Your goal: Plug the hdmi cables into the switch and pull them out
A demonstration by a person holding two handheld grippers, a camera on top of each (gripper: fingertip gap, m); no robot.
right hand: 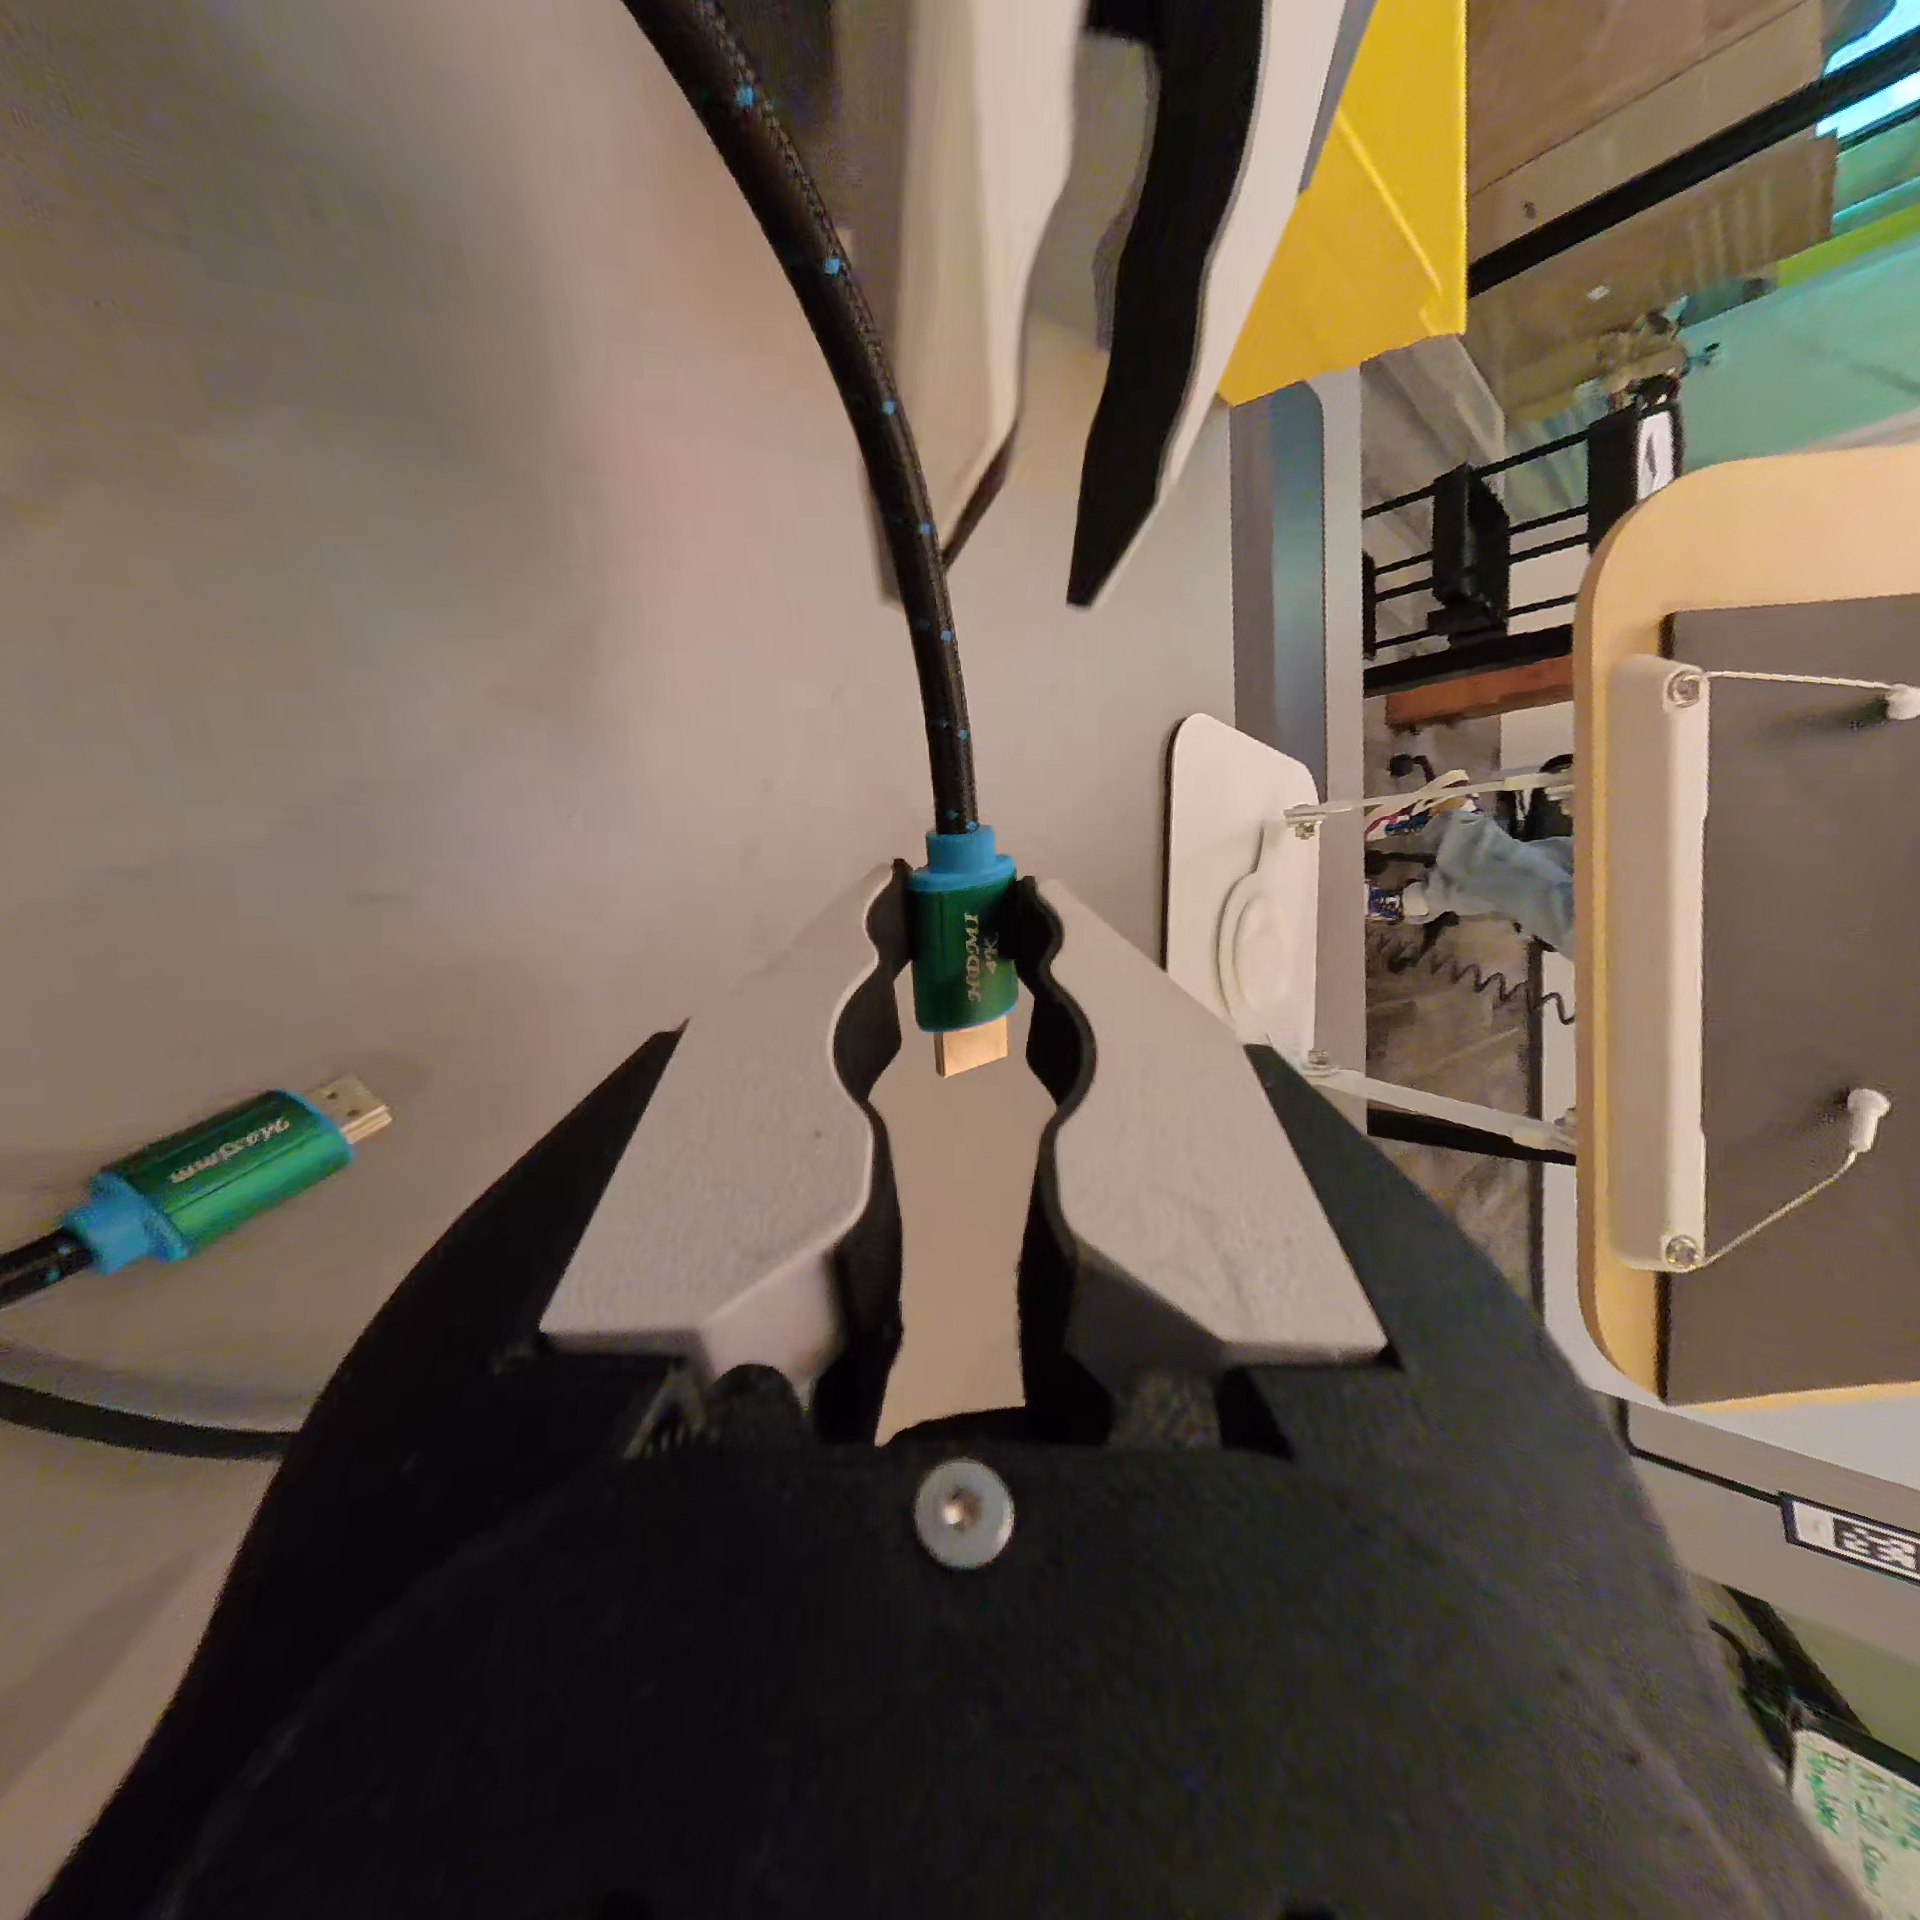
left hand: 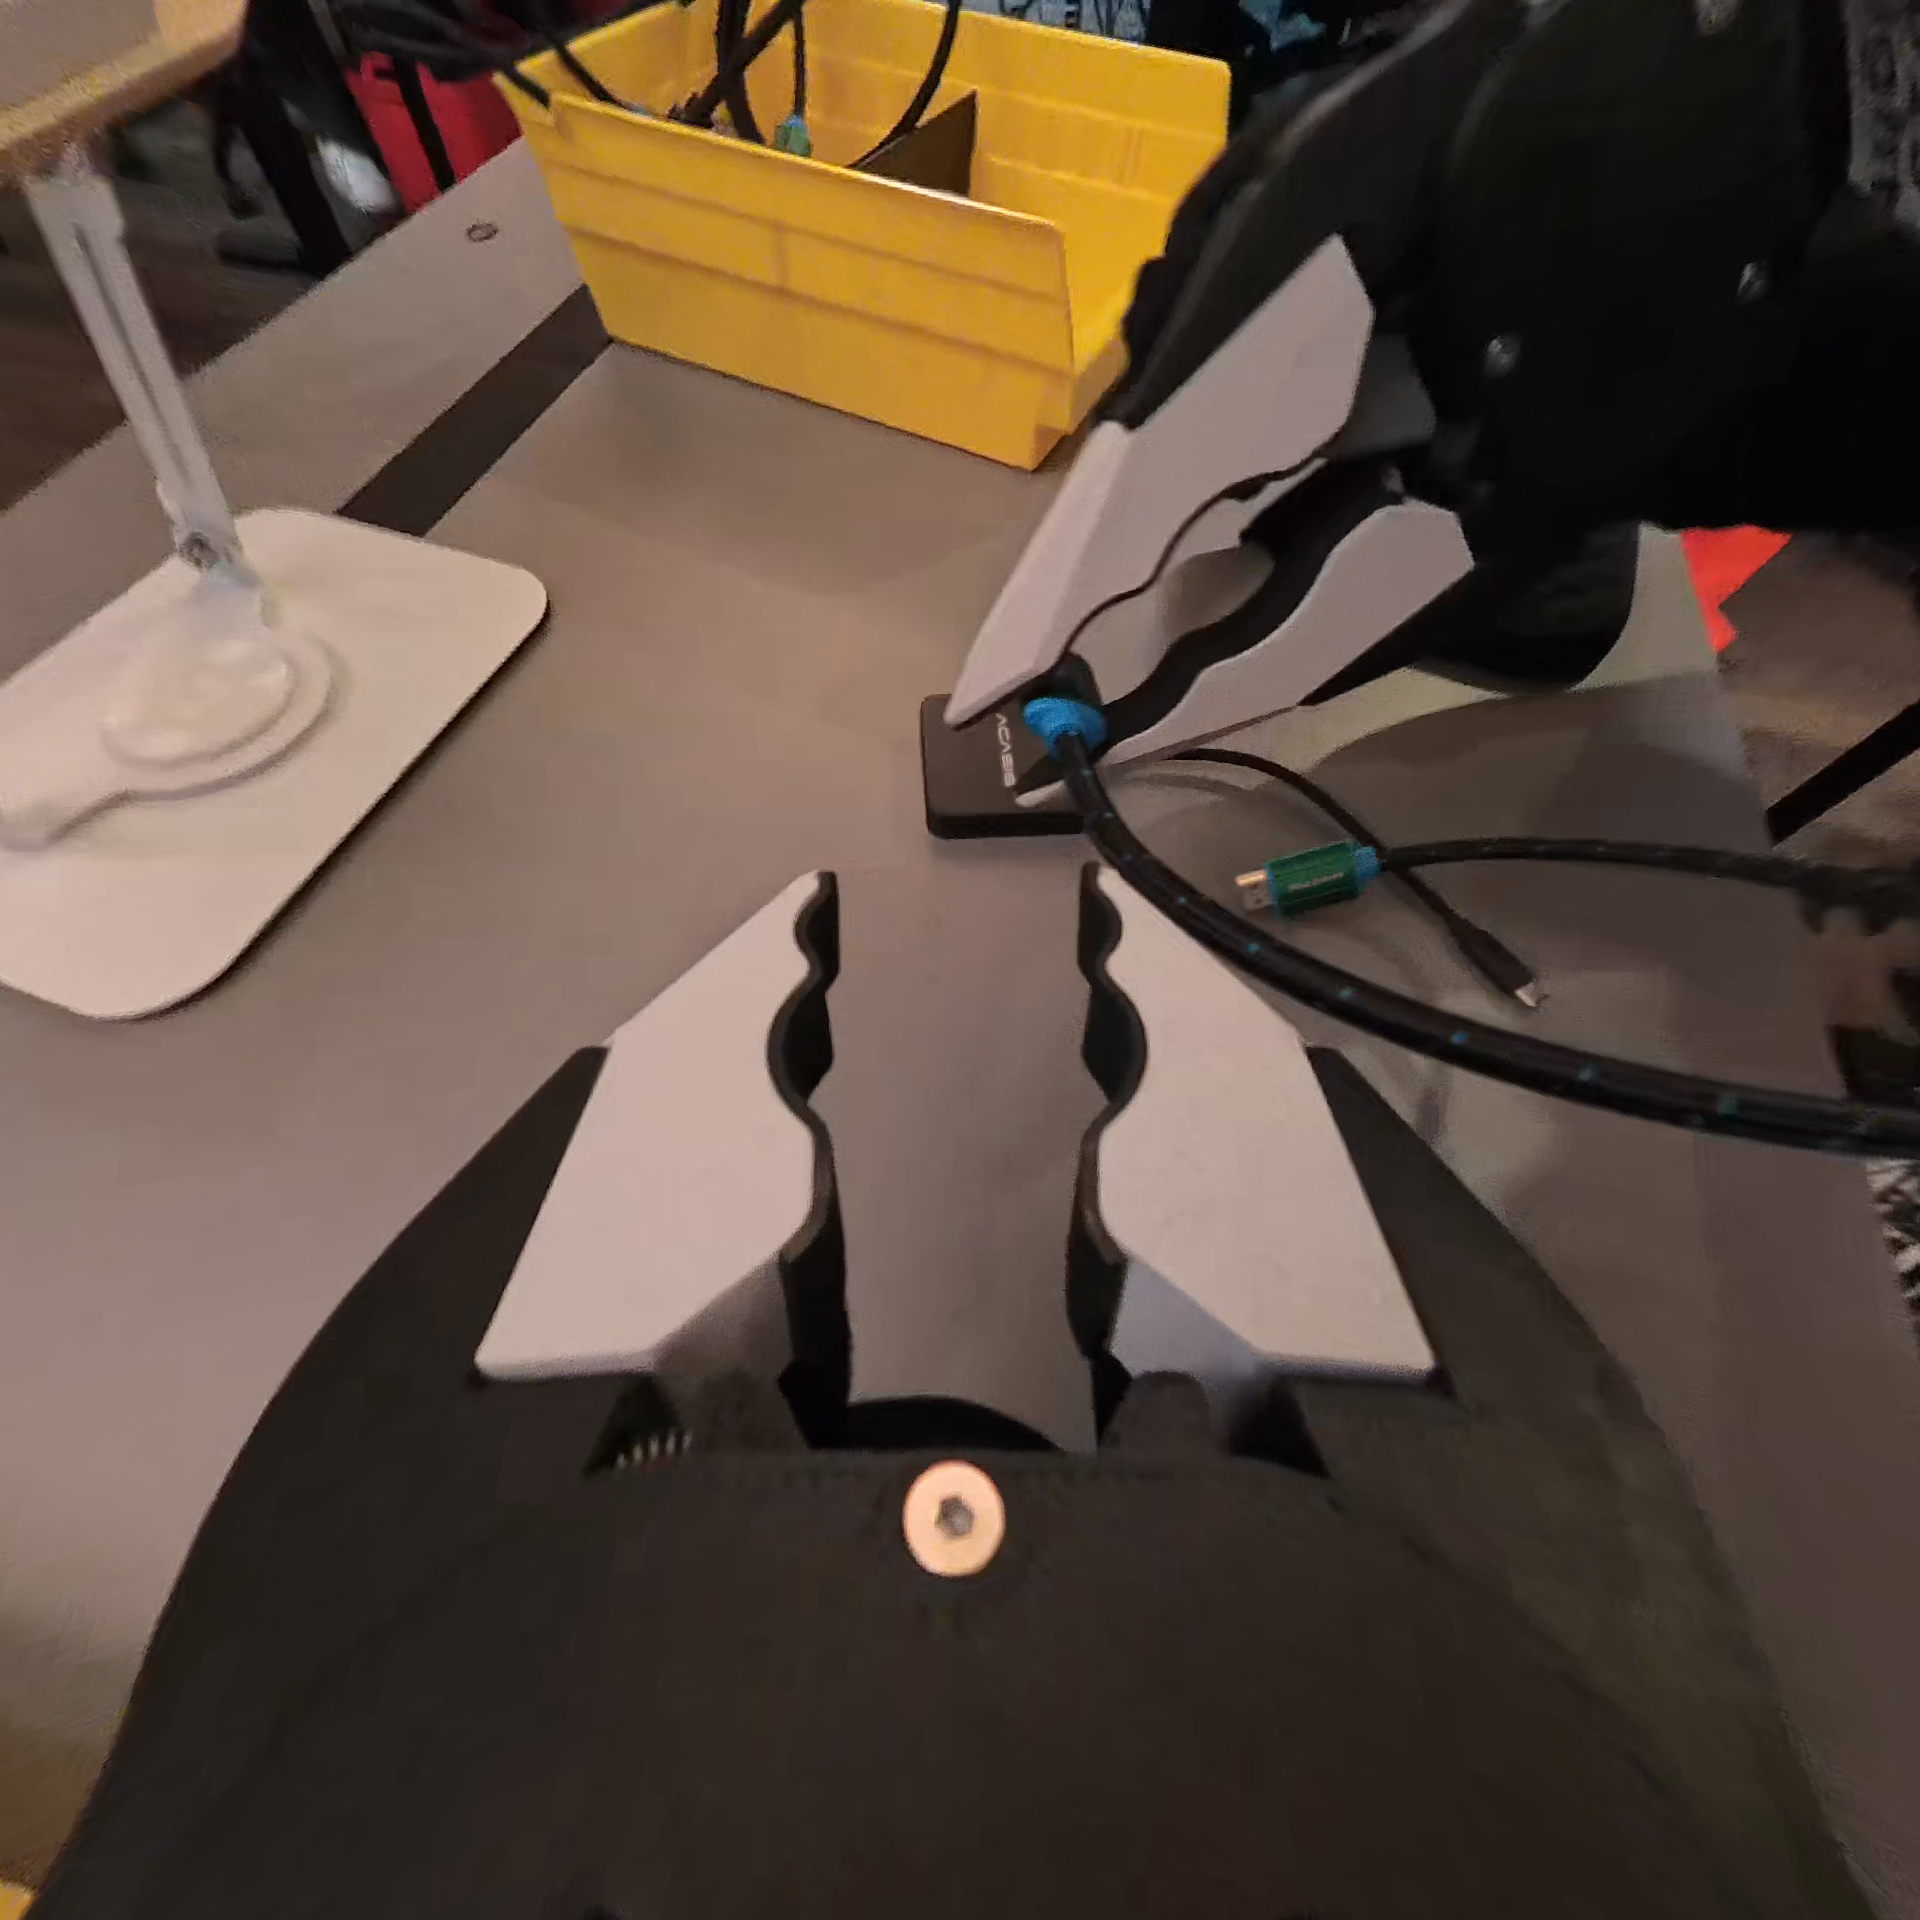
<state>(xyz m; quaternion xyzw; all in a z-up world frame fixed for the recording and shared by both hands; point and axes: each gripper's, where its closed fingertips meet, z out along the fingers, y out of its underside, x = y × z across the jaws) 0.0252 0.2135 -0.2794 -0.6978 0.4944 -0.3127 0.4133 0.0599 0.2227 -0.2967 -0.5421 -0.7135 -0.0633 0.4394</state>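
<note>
Across grey table (left hand: 727,644): yellow bin (left hand: 831,270), white stand base (left hand: 312,707).

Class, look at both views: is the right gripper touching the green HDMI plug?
Touching. The right wrist view shows the right gripper with both fingertips pressed against the sides of the green HDMI plug, no gap on either side.

Both the left gripper (left hand: 956,894) and right gripper (right hand: 961,883) have matte black bodies, pale grey wedge fingers with wavy black-padded inner edges, and one silver screw.
</note>
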